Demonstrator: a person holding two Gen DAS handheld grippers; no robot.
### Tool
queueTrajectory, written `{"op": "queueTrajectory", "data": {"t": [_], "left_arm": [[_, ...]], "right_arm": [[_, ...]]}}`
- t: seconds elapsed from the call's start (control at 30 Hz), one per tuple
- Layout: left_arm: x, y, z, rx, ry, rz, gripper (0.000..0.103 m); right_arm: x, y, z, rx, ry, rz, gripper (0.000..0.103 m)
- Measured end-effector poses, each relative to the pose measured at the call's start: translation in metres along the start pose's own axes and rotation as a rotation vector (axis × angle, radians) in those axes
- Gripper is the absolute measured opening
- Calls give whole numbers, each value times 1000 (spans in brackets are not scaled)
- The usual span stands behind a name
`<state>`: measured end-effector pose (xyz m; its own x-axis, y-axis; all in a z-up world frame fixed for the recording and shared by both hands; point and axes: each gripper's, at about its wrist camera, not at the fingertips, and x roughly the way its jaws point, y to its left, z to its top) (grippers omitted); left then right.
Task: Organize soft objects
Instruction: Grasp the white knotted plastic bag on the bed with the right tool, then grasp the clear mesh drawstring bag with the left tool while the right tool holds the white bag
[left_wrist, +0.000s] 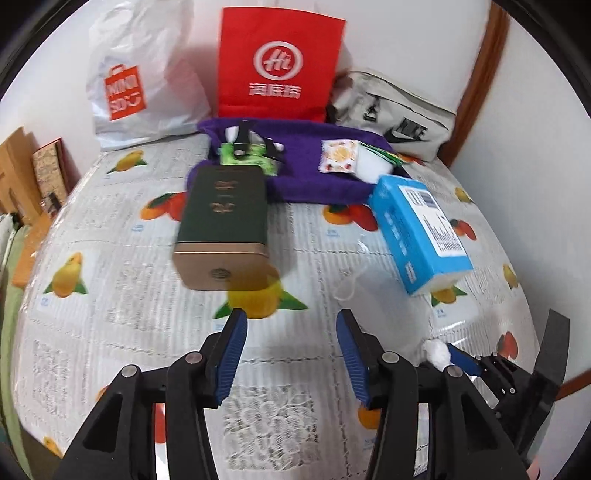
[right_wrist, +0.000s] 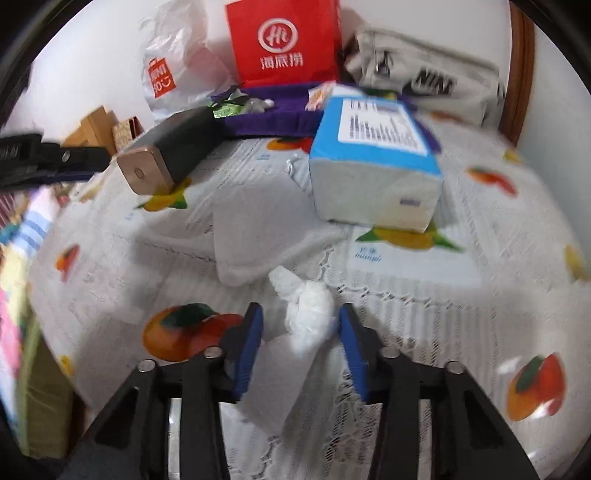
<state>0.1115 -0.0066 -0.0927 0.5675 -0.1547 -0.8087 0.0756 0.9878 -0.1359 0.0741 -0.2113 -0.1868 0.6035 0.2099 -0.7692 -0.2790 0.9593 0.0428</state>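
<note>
My left gripper (left_wrist: 291, 321) is open and empty above the fruit-print tablecloth (left_wrist: 129, 314). A dark green tin with a gold base (left_wrist: 223, 225) lies just ahead of it. A blue tissue pack (left_wrist: 419, 230) lies to the right. My right gripper (right_wrist: 301, 317) is open, with a crumpled white tissue (right_wrist: 310, 314) between its fingers, against the right pad; the same tissue shows in the left wrist view (left_wrist: 437, 354). A sheer white pouch (right_wrist: 255, 229) lies ahead of it, near the tissue pack (right_wrist: 373, 162) and the tin (right_wrist: 166, 155). A purple cloth (left_wrist: 321, 162) at the back carries small packets.
A red paper bag (left_wrist: 280, 62), a white Miniso bag (left_wrist: 136, 81) and a grey Nike bag (left_wrist: 399, 110) stand against the back wall. Wooden boxes (left_wrist: 33, 173) sit at the left edge. A brown door frame (left_wrist: 476, 77) is at the right.
</note>
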Motion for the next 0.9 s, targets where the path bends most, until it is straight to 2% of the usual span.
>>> {"op": "queueTrajectory", "data": {"t": [0.03,0.2,0.27,0.5,0.63,0.8,0.9], "left_arm": [[5,-5,-1,15,6,-7,50],[29,-28,1,82,38,-31,69],[39,-37,3,107,50,-34,70],[78,-63,10,185,98,-124,79],[98,-72,11,227,136,-146,81],[110,-85,1,302,127,-142,98],[109,-92,-6,341,117,-145,102]], "right_arm": [[0,2,-1,-23,-9,-22,22],[-5,-16,-3,36,-16,56,22],[-10,-27,-4,77,-19,79,22],[-20,-58,-6,137,-37,63,22],[-17,-71,-9,167,-21,42,22],[-16,-83,-8,198,-27,41,22],[-14,-84,-5,193,-28,36,22]]}}
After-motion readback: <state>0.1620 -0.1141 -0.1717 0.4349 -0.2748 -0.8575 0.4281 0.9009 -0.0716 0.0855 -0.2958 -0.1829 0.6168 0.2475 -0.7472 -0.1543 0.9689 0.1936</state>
